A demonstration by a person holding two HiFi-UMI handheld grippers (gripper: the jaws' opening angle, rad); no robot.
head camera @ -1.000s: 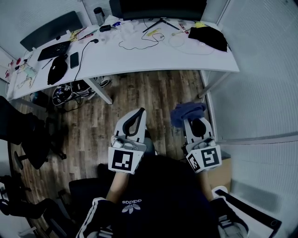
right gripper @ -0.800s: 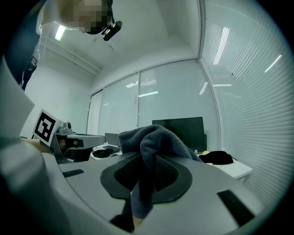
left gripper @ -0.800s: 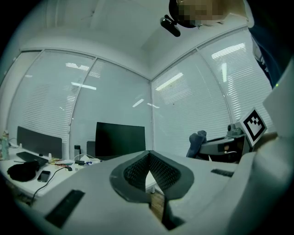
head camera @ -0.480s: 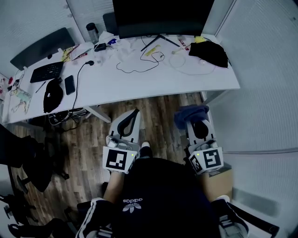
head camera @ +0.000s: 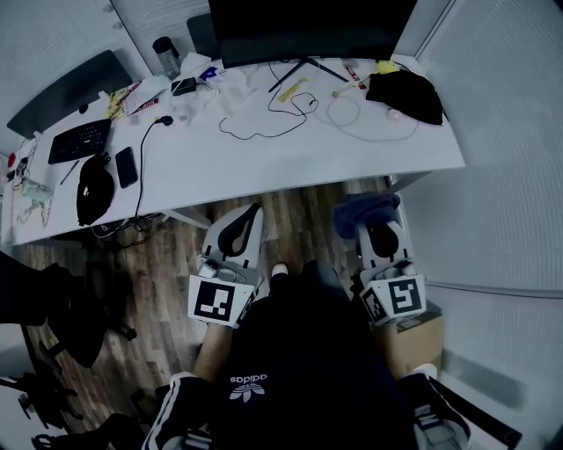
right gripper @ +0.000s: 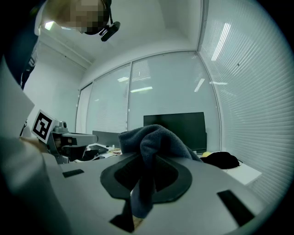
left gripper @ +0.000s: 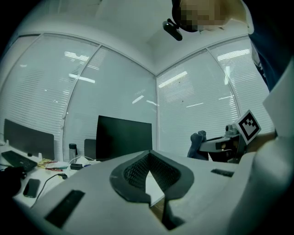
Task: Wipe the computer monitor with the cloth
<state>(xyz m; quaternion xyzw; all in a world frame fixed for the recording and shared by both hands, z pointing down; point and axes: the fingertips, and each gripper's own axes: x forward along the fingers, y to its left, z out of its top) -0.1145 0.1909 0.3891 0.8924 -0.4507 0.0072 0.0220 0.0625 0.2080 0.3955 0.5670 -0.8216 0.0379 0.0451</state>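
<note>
Two grippers are held low in front of the person, over the wooden floor (head camera: 167,255) and short of the white surface (head camera: 264,154). The right gripper (head camera: 376,230) is clamped on the blue cloth (head camera: 363,211). The cloth bunches up above the jaw tips, and in the right gripper view a fold of it hangs down, pinched between the dark pads. The left gripper (head camera: 251,214) carries nothing: its jaws meet at the tips, with only the hollow between the pads showing through.

At the far edge of the surface stands the monitor (head camera: 308,26), its dark screen facing the person, well apart from the cloth. A black bundle of fabric (head camera: 405,92) lies near the monitor toward the right end. A keyboard (head camera: 79,141) and a phone (head camera: 126,165) sit toward the left end, and a bottle (head camera: 164,54) stands near the monitor's left side.
</note>
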